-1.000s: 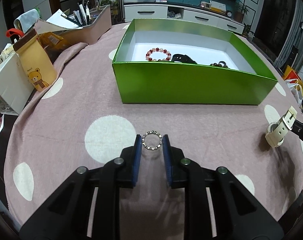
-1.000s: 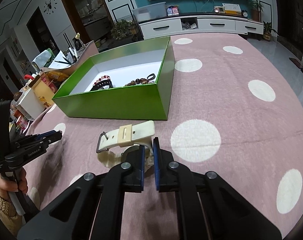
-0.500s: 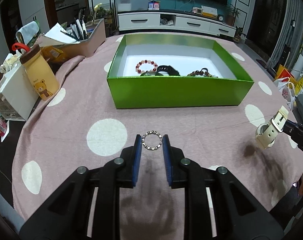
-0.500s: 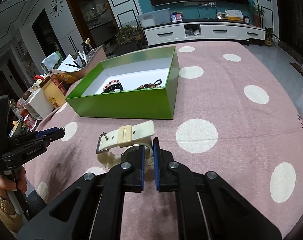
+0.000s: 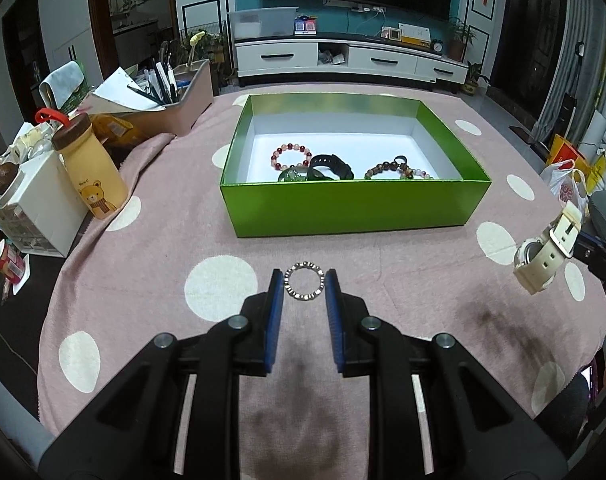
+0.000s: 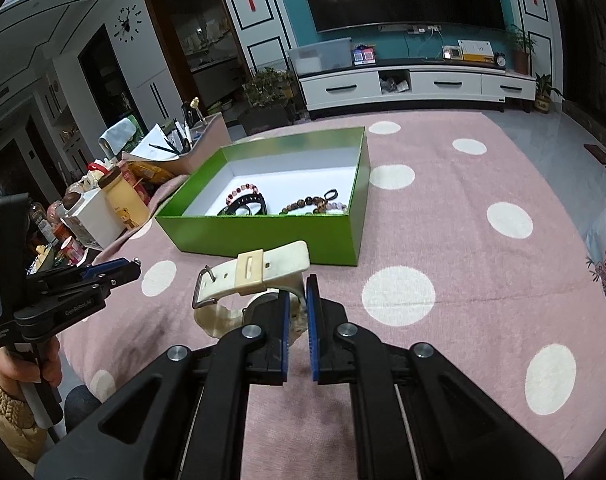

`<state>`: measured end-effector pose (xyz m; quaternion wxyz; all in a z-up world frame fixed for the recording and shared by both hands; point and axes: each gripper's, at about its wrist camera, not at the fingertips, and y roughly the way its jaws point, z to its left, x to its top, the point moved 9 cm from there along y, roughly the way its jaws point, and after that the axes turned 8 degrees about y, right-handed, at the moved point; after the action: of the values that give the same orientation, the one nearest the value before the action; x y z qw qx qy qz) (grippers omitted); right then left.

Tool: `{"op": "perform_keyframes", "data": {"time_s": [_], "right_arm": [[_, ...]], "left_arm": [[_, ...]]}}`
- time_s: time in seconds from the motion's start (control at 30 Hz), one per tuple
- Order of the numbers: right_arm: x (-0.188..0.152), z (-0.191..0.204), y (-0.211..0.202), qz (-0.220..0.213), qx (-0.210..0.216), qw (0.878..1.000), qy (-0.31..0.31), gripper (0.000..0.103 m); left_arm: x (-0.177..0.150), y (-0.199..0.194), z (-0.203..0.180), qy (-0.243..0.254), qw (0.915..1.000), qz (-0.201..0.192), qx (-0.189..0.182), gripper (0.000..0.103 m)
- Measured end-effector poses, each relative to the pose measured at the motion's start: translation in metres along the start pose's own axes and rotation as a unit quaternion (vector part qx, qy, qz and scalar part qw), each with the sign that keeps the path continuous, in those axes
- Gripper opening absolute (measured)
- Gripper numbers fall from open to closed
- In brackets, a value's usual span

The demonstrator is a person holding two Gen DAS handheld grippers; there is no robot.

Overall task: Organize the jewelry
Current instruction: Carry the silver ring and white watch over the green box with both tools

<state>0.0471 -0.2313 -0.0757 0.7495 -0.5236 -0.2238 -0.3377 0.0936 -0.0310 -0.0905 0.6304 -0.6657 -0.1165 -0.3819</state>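
Left wrist view: the left gripper (image 5: pixel 303 288) pinches a small silver beaded ring bracelet (image 5: pixel 304 286) between its blue pads. Compared with a second ago the pink polka-dot tablecloth (image 5: pixel 151 248) lies farther below and more of the open green cardboard box (image 5: pixel 355 208) interior shows, so the bracelet has been lifted clear. At the right edge the cream rubber-strapped watch (image 5: pixel 543 252) hangs in the air too.

Right wrist view: the right gripper (image 6: pixel 297 300) is pressed tight on the watch, its buckled strap sticking out to the left. The box has dropped lower in view than before. Both pieces seem ready to be carried over the near wall and set among the bracelets already inside
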Motion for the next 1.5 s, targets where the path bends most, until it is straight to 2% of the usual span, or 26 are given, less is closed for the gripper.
{"op": "perform_keyframes", "data": {"time_s": [0.5, 1.5], "right_arm": [[0.026, 0.000, 0.001, -0.018, -0.003, 1.000, -0.009, 0.007], [0.070, 0.004, 0.034, -0.026, -0.005, 0.999, -0.026, 0.007]], "left_arm": [[0.027, -0.001, 0.002, 0.010, 0.9998, -0.016, 0.004, 0.021], [0.090, 0.019, 0.000, 0.035, 0.9985, -0.041, 0.011, 0.021]]}}
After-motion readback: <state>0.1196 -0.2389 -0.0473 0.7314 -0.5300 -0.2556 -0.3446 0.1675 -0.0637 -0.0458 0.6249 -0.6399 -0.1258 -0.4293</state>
